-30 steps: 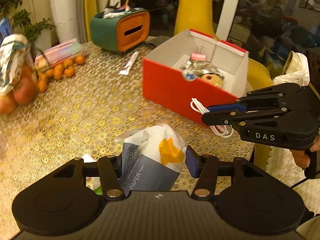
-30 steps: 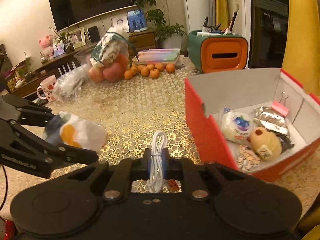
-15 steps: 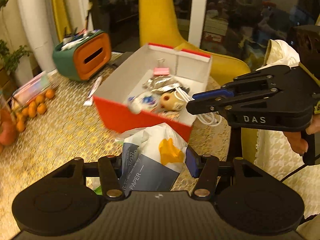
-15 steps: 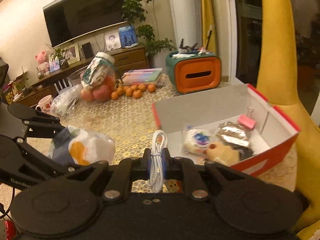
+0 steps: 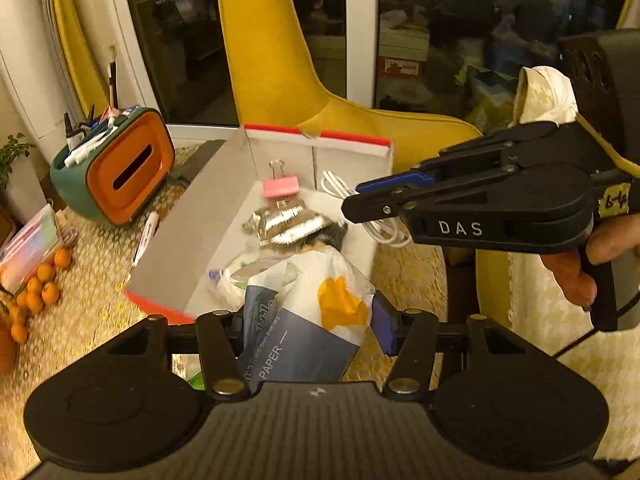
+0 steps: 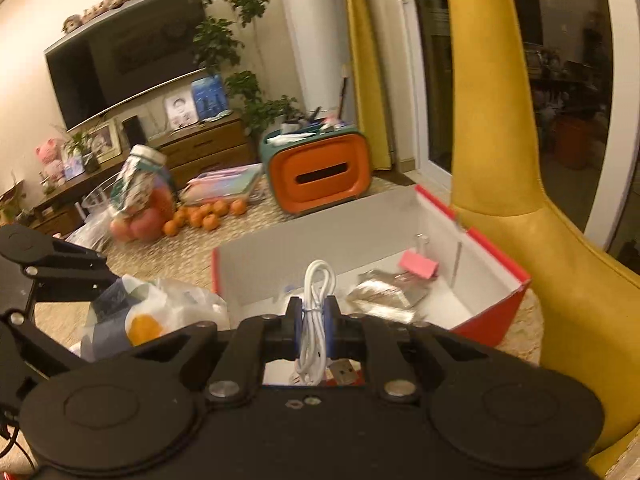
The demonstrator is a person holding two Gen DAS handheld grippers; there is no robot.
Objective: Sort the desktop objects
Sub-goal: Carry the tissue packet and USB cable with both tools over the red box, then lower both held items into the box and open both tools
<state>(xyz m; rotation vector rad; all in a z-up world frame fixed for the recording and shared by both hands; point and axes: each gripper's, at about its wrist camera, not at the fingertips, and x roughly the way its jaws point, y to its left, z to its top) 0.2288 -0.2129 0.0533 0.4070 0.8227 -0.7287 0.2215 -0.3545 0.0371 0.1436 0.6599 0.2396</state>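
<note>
A table (image 5: 92, 312) covered by a gold-patterned cloth is seen in both views, with a yellow chair (image 6: 516, 184) at its far edge. Near that edge a red box (image 5: 192, 236) with a white inside is set, open at the top. Behind it an orange and green organiser (image 5: 120, 168) holding pens is stood, and small oranges (image 6: 208, 216) are scattered farther along the table beside a bag of fruit (image 6: 138, 200).

Inside the box a crumpled foil packet (image 5: 286, 222), a pink binder clip (image 5: 281, 188) and a small white wrapped item (image 5: 230, 280) are laid.

The left gripper (image 5: 308, 320) is held over the near end of the box. Its jaws are closed partway on a tissue pack (image 5: 304, 320), white and grey-blue with a yellow mark and the word PAPER; the pack is pressed between the pads.

The right gripper (image 6: 314, 322) is held above the box from the other side, its body marked DAS in the left view. Its jaws are drawn nearly together on a coiled white cable (image 6: 316, 316), which is pinched at its middle, with loops hanging out above and below the fingers and over the box interior.
</note>
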